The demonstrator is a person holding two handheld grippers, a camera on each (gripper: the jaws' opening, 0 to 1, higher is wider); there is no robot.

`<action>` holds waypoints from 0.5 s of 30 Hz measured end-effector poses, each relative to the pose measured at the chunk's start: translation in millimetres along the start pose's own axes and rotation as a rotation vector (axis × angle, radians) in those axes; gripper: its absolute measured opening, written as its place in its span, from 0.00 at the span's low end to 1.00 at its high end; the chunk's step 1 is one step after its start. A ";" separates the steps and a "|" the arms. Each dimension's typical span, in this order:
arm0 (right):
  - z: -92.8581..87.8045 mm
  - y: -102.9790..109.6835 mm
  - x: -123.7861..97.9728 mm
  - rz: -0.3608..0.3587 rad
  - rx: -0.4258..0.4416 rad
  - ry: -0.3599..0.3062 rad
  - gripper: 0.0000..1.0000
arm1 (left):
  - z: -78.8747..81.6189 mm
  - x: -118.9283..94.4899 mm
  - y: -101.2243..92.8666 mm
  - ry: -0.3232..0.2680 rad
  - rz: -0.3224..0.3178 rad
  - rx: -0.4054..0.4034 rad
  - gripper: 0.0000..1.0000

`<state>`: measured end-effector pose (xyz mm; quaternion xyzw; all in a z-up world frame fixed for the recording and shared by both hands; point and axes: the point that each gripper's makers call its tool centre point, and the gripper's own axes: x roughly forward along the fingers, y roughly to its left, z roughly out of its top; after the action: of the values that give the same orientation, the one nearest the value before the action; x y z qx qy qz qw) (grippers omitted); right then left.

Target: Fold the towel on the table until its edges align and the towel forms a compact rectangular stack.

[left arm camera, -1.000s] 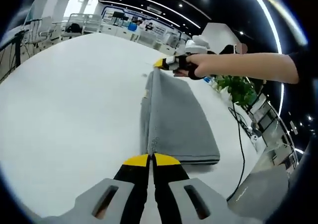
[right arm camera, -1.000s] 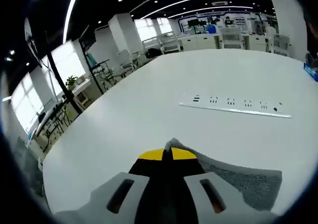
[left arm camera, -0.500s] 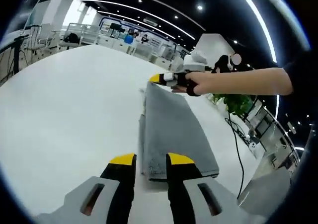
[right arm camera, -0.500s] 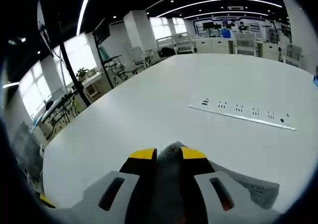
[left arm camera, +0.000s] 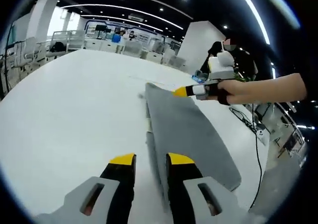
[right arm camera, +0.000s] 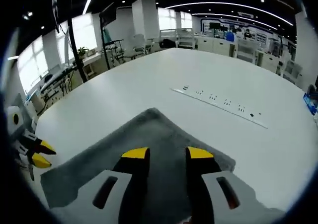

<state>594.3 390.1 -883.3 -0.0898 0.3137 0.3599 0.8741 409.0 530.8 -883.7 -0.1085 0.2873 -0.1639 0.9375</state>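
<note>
Both claws have let go of the grey towel, now lying folded, long and narrow on the white worktop, soft and limp, best pinched at corners; left claw and right claw stand spread

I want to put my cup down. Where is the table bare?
The white table is bare between the grey towel and the power strip, and beyond that strip. It is crowded at the towel, with both hand-held grippers over it.
</note>
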 end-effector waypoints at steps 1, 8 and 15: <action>-5.7 -2.7 -6.4 -0.007 -0.004 0.005 0.28 | 1.7 3.2 0.8 0.000 -0.002 0.006 0.24; -37.0 -10.8 -32.0 -0.023 0.051 0.031 0.32 | 19.5 26.7 8.2 -0.023 0.002 0.008 0.23; -53.1 6.0 -50.2 -0.008 0.096 0.023 0.35 | 26.6 47.1 9.5 -0.005 -0.014 0.042 0.23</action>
<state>537.2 345.4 -893.9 -0.0532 0.3401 0.3399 0.8752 463.4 525.1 -888.6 -0.0915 0.2805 -0.1763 0.9391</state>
